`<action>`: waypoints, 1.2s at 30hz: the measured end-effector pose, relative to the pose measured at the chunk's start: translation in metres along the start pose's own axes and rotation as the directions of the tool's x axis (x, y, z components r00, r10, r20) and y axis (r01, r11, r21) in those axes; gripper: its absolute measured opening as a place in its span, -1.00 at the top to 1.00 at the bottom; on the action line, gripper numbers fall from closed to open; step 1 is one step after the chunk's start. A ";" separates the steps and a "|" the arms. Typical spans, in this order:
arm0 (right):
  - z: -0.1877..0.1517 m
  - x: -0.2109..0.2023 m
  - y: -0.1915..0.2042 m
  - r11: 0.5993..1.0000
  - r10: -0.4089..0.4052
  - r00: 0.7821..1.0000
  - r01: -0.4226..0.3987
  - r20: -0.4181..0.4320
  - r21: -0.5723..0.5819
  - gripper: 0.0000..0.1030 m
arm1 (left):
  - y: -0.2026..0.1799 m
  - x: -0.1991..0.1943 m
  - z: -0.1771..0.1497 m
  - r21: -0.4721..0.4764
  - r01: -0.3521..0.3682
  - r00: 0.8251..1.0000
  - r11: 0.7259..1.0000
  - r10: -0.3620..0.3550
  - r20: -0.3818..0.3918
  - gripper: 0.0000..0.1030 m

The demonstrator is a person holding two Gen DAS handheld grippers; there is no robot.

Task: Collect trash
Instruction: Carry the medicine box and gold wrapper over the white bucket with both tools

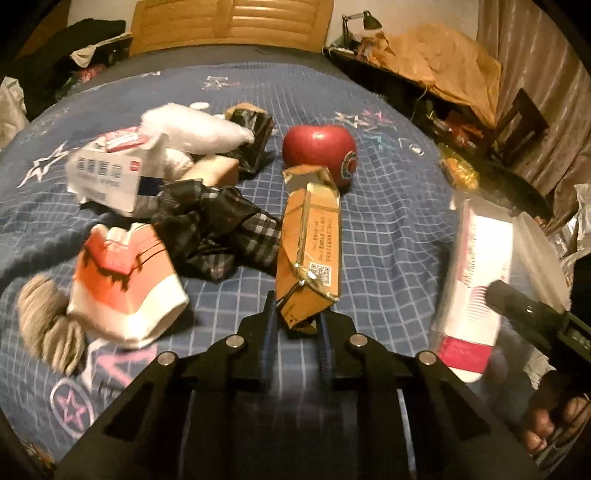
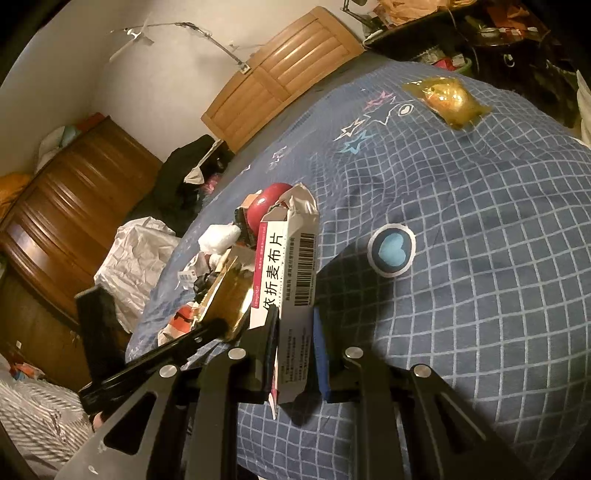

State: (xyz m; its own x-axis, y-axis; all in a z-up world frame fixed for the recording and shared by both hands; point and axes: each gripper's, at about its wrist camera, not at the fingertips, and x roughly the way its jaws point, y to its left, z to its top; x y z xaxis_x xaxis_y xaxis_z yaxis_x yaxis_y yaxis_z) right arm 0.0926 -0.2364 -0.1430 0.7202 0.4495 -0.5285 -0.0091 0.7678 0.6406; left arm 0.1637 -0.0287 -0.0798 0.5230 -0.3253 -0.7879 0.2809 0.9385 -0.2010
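Blue checked bedspread underneath everything, star prints scattered over it, wooden headboard at the far end. Taking the red apple as landmark from here on.

Left of the apple: a heap of loose items, namely a white medicine carton with red label, white crumpled plastic, a dark plaid cloth, an orange-and-white paper bag nearer the camera, and a grey knitted thing at the heap's near edge. Well right of the apple: a small yellow wrapped packet.

Directly in front of the apple, between it and the left gripper: a long brown carton, crushed and taped, far end almost touching the apple, near end nipped between the blue pads. Long axis running straight away from the gripper, roughly in line with its fingers (an end-on grip, so probably a wobbly one). Jaws drawn in on that near corner.

Right gripper, right of the apple and nearer the camera: pinching a white-and-pink pill box, torn open at its top, long axis likewise pointing forward along the fingers.

Both grippers full, then. Nearest remaining trash judged to be the heap left of the apple, on the left hand's side; nothing more collectable before unloading. No bin or bag identifiable for certain.
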 end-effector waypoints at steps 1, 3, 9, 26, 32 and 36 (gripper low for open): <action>0.000 -0.001 0.001 1.000 0.001 1.000 -0.001 0.000 -0.005 0.61 | -0.001 -0.007 -0.002 -0.003 -0.005 1.000 1.000 0.005 0.012 0.64; -0.002 -0.002 0.007 1.000 0.003 1.000 -0.003 0.002 -0.023 0.61 | -0.004 -0.019 -0.005 -0.006 -0.018 0.999 1.000 0.018 0.032 0.66; -0.004 -0.011 0.025 0.996 0.002 1.000 0.000 0.020 -0.086 0.61 | -0.018 -0.050 -0.007 0.000 -0.071 0.991 0.998 0.070 0.113 0.69; 0.008 -0.083 0.050 0.981 -0.034 0.984 0.066 0.173 -0.182 0.62 | -0.067 -0.101 0.009 0.077 -0.140 0.956 0.987 0.115 0.271 0.74; 0.033 -0.135 0.036 0.977 -0.094 0.954 0.143 0.285 -0.159 0.62 | -0.112 -0.100 0.032 0.138 -0.117 0.948 0.984 0.069 0.311 0.74; 0.049 -0.176 0.016 0.970 -0.155 0.920 0.211 0.360 -0.121 0.61 | -0.154 -0.094 0.049 0.194 -0.087 0.942 0.977 0.017 0.336 0.74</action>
State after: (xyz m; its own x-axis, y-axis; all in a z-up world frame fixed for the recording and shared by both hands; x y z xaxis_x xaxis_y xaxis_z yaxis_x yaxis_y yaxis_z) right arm -0.0001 -0.3257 -0.0124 0.9136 0.1299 -0.3854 0.0592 0.8950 0.4422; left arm 0.1101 -0.1482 0.0538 0.7677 -0.3296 -0.5496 0.3852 0.9227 -0.0153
